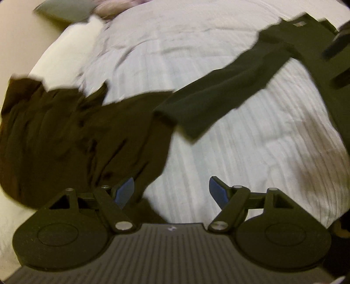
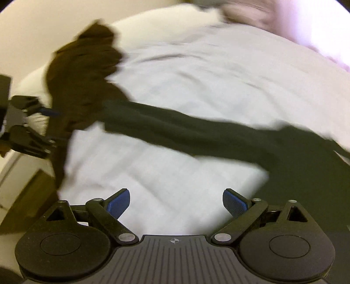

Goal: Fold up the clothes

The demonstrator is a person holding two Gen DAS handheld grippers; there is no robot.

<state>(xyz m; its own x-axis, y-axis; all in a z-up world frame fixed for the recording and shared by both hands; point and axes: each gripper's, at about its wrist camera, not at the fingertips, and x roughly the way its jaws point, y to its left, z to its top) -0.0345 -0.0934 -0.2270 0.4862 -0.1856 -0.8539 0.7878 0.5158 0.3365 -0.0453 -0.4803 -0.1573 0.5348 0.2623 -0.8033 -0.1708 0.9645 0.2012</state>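
Note:
A dark green long-sleeved top lies on the white bed cover, one sleeve stretched out to the left; in the right wrist view the top runs across the middle, body at the right. A crumpled dark brown garment lies at the bed's left edge and also shows in the right wrist view. My left gripper is open and empty, its left finger over the brown garment. My right gripper is open and empty above the cover, beside the top's body. Both views are blurred.
A white pillow and a grey pillow lie at the head of the bed. A cream wall is on the left. The left gripper shows at the left edge of the right wrist view. A brown floor lies below the bed's edge.

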